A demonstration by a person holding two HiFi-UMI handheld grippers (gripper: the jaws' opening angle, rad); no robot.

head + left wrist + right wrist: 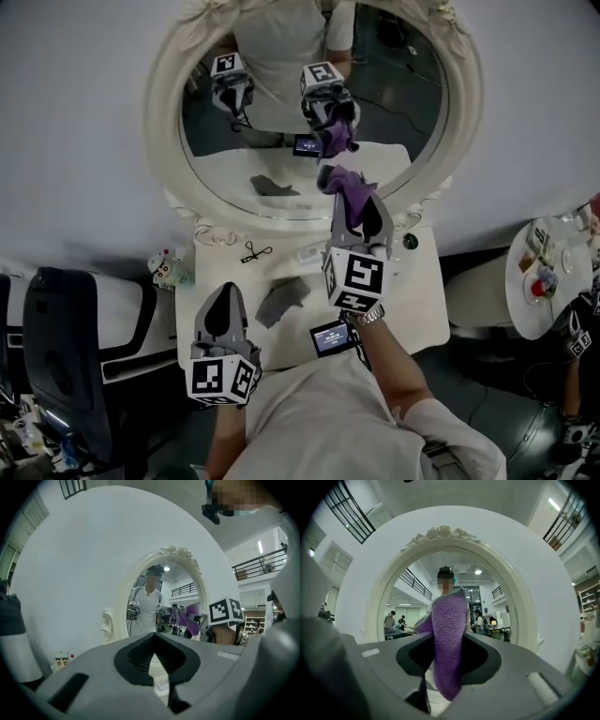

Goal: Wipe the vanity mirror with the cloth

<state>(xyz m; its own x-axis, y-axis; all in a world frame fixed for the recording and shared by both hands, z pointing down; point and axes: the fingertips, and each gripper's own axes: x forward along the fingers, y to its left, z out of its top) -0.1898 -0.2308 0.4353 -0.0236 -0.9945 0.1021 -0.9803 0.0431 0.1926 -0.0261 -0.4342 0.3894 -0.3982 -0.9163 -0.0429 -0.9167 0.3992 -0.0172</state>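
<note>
While the right gripper holds the purple cloth up at the vanity mirror, the wiping looks barely under way.

Its fingers are clamped on the cloth, which hangs folded between them and meets, or nearly meets, its own reflection at about 5 o'clock on the glass; I cannot confirm actual contact. The left gripper hangs low at 7 o'clock over the bench, fingers closed together on nothing. A grey rag lies unused mid-bench. No streaks or marks on the glass tell wiped from unwiped. So I judge the job at its start or in an early stroke: the cloth is in hand and at the glass. The sweep over the rest, from 6 round through 12 to 3 o'clock, seems left to do.
</note>
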